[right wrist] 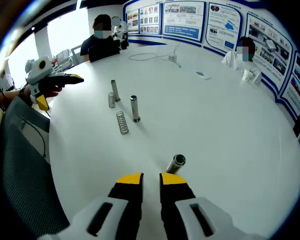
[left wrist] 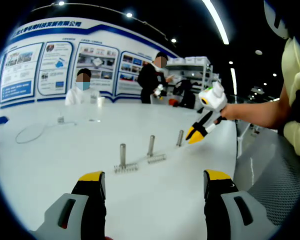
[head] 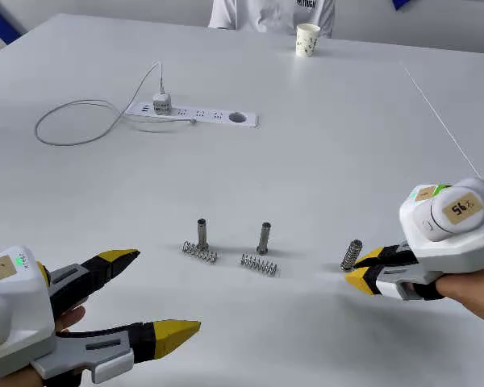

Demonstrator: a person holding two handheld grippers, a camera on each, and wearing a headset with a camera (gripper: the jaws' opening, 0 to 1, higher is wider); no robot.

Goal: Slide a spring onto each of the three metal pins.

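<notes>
Held left tool (head: 168, 290) with jaws wide apart, empty. Held right tool (head: 356, 270) with jaws almost together, empty, tips just beside a spring-covered pin (head: 352, 254). Found, ahead of the left tool, two bare pins (head: 202, 234) (head: 264, 238) upright on the worktop (head: 323, 161), loose springs (head: 200, 252) (head: 259, 264) lying at their feet.

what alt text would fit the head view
On a white table, two bare upright pins each have a spring lying at the base; a third pin at right wears a spring. The right gripper, jaws together, points at it, and the open left gripper is bottom left.
</notes>
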